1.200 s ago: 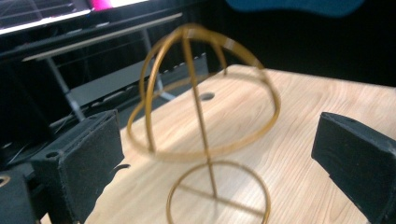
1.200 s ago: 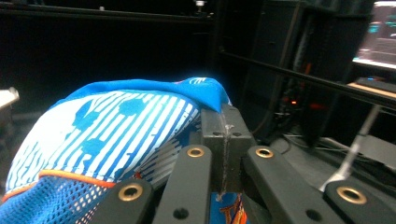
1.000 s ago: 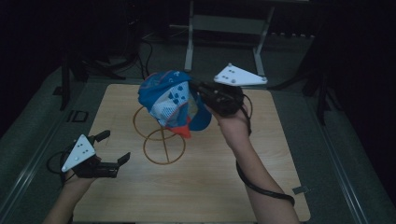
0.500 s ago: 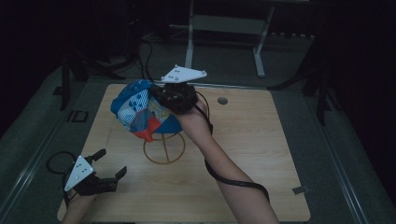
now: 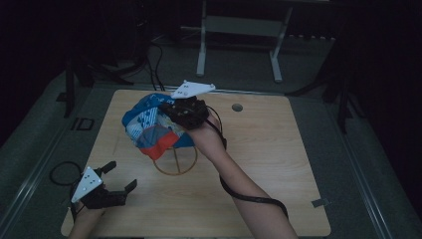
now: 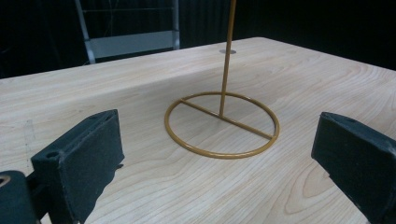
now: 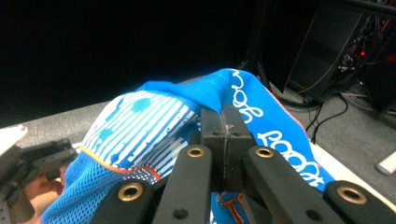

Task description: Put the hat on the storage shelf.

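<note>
Right gripper (image 5: 174, 110) clamped on blue, white and orange patterned mesh cap (image 5: 149, 128); in right gripper view, jaws pressed together over cap (image 7: 187, 116) fabric. Cap held aloft over thin gold wire stand with ring base (image 5: 175, 162), rear left of pale wooden table (image 5: 278, 164); likely so crown can drop onto upright rod. Left gripper (image 5: 119, 179) parked low at front left corner, jaws spread wide, holding nothing; aimed at stand (image 6: 223, 123), probably ready to steady ring base.
</note>
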`<state>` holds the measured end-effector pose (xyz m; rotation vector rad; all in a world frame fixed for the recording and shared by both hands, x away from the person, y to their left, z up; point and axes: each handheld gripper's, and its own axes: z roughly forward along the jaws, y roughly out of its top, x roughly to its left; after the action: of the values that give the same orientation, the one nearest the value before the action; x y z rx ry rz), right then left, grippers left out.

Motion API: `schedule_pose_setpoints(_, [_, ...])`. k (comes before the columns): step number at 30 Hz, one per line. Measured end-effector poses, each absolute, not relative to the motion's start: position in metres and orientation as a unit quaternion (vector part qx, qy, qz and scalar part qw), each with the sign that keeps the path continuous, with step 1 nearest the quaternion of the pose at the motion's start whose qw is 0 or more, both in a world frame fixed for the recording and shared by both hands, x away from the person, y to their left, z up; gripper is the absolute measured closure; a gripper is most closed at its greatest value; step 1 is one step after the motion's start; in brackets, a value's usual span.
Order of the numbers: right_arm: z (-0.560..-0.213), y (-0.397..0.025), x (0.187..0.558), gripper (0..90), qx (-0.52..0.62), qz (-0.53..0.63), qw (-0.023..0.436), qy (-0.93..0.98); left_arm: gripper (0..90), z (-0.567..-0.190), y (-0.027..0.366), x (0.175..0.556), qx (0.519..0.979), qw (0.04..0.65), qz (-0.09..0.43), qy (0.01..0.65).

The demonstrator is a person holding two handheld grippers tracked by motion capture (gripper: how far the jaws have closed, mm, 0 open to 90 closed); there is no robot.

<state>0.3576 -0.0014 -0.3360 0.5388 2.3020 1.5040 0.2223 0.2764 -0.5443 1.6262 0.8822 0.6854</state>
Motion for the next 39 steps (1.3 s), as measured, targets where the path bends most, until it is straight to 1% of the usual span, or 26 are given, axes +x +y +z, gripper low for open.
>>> schedule_pose_setpoints(15, [-0.357, -0.033, 0.359, 90.0, 0.218, 0.517, 0.174, 0.81, 2.4, -0.55, 0.277, 0.224, 0.691, 0.555, 0.28, 0.37])
schedule_pose_setpoints(22, [-0.368, -0.042, 0.363, 89.6, 0.227, 0.518, 0.161, 0.809, 2.4, -0.551, 0.278, 0.224, 0.692, 0.555, 0.277, 0.369])
schedule_pose_setpoints(25, [-0.374, -0.048, 0.362, 83.7, 0.225, 0.525, 0.152, 0.807, 2.4, -0.552, 0.278, 0.224, 0.694, 0.554, 0.273, 0.369])
schedule_pose_setpoints(26, [-0.374, -0.048, 0.362, 83.7, 0.225, 0.525, 0.152, 0.807, 2.4, -0.552, 0.278, 0.224, 0.694, 0.554, 0.273, 0.369])
schedule_pose_setpoints(29, [-0.379, -0.05, 0.362, 79.5, 0.223, 0.528, 0.142, 0.807, 2.4, -0.553, 0.277, 0.225, 0.694, 0.555, 0.272, 0.369])
schedule_pose_setpoints(32, [-0.381, -0.05, 0.363, 78.4, 0.223, 0.526, 0.141, 0.808, 2.4, -0.553, 0.277, 0.225, 0.696, 0.556, 0.27, 0.366])
schedule_pose_setpoints(33, [-0.384, -0.051, 0.364, 73.8, 0.223, 0.524, 0.138, 0.811, 2.4, -0.553, 0.277, 0.225, 0.697, 0.555, 0.27, 0.366])
schedule_pose_setpoints(39, [-0.391, -0.057, 0.367, 70.6, 0.235, 0.524, 0.134, 0.808, 2.4, -0.554, 0.277, 0.225, 0.697, 0.555, 0.267, 0.368])
